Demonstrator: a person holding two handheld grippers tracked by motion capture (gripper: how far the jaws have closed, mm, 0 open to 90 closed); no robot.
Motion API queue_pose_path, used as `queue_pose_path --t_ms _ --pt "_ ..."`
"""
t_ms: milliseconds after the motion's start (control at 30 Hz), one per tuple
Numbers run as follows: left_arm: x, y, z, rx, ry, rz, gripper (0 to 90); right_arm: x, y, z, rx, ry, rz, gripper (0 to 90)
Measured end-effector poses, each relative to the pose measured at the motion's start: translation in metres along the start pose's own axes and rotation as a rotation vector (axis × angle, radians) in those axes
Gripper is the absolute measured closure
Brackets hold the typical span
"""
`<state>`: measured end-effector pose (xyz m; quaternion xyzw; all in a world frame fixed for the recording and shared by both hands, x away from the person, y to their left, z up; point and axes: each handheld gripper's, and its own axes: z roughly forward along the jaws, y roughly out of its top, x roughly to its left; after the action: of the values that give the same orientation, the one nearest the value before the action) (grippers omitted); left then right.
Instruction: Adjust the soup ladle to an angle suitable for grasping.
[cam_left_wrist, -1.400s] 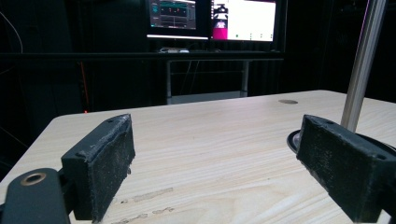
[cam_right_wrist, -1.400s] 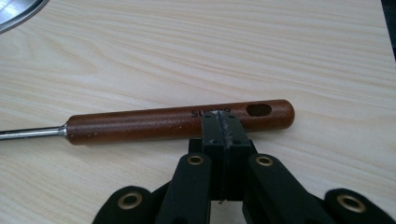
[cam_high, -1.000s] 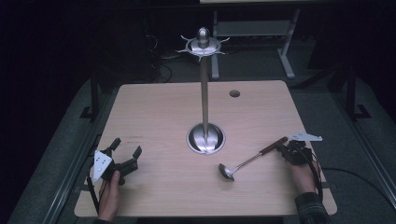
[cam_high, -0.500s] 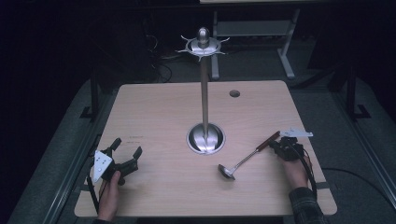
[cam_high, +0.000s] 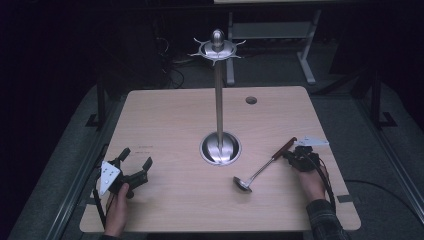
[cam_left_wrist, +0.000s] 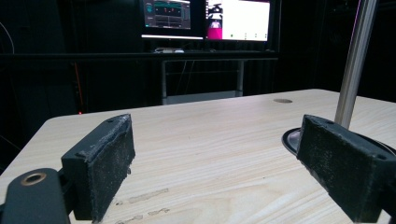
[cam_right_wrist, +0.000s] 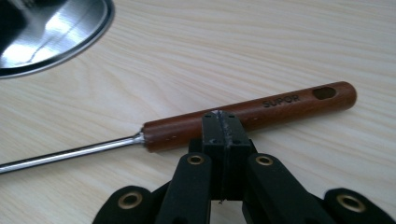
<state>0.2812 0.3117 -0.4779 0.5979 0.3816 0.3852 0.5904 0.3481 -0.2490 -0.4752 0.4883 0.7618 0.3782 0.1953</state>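
Note:
A ladle (cam_high: 264, 166) with a steel bowl and a brown wooden handle (cam_right_wrist: 280, 105) lies on the wooden table (cam_high: 165, 120), right of centre. My right gripper (cam_high: 291, 156) is shut, its two pads pressed flat together with nothing between them. Its tip (cam_right_wrist: 222, 117) sits against the near side of the handle, about halfway along the wood. My left gripper (cam_high: 136, 157) rests at the front left of the table, jaws open wide and empty (cam_left_wrist: 215, 154). Both point across the table top.
A tall steel utensil stand (cam_high: 219, 110) rises from a round base (cam_high: 220, 148) at the table's middle, with hooks around its top. Its base (cam_right_wrist: 46, 32) lies just beyond the ladle. A cable hole (cam_high: 251, 100) sits at the back right. Monitors (cam_left_wrist: 205, 18) glow beyond the table.
My right gripper has slid a little to the left, up against the ladle handle, and the handle's end has swung slightly left. The left gripper has not moved.

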Motion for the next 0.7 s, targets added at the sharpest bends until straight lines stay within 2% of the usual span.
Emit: queue_pose_path --t_ms 367,700 --pt "0.000 0.000 0.000 -0.002 -0.004 0.001 10.6 0.018 0.010 0.016 0.008 0.047 -0.036 89.7" --pt "0.000 0.000 0.000 -0.004 -0.007 0.000 10.6 0.026 0.013 0.024 -0.001 0.091 -0.059 89.6"
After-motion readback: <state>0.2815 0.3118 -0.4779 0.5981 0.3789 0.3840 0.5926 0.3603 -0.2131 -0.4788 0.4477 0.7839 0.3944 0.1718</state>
